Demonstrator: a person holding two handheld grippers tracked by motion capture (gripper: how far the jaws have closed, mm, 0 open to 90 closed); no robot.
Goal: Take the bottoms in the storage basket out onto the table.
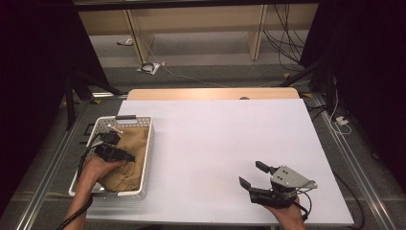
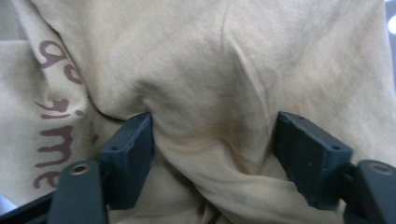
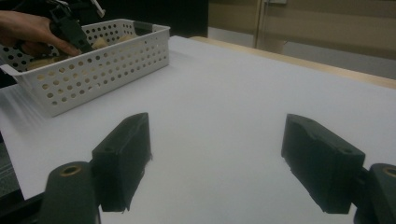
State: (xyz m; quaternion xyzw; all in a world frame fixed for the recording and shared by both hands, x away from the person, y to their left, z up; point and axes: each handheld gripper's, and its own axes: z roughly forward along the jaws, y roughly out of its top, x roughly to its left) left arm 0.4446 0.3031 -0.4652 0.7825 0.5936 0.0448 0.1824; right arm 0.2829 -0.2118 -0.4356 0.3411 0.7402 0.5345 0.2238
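Observation:
A tan cloth [image 1: 128, 167] lies bunched in a white perforated basket [image 1: 149, 148] at the table's left. My left gripper [image 1: 129, 156] points down into the basket, right on the cloth. In the left gripper view the cloth [image 2: 210, 70] bulges up between the wide-spread jaws of the left gripper [image 2: 215, 135], and its folds brush the inner pads without being pinched. Maroon lettering [image 2: 53, 135] shows on the cloth at the left. My right gripper [image 1: 252, 173] rests low near the table's front right, open, with nothing between its fingers [image 3: 123, 158].
A white sheet [image 1: 215, 143] covers the table, with a wooden edge [image 1: 213, 93] at the back. In the right gripper view the basket [image 3: 93, 70] stands at the far left with a hand [image 3: 28, 30] over it. Cables and shelf legs lie on the floor behind.

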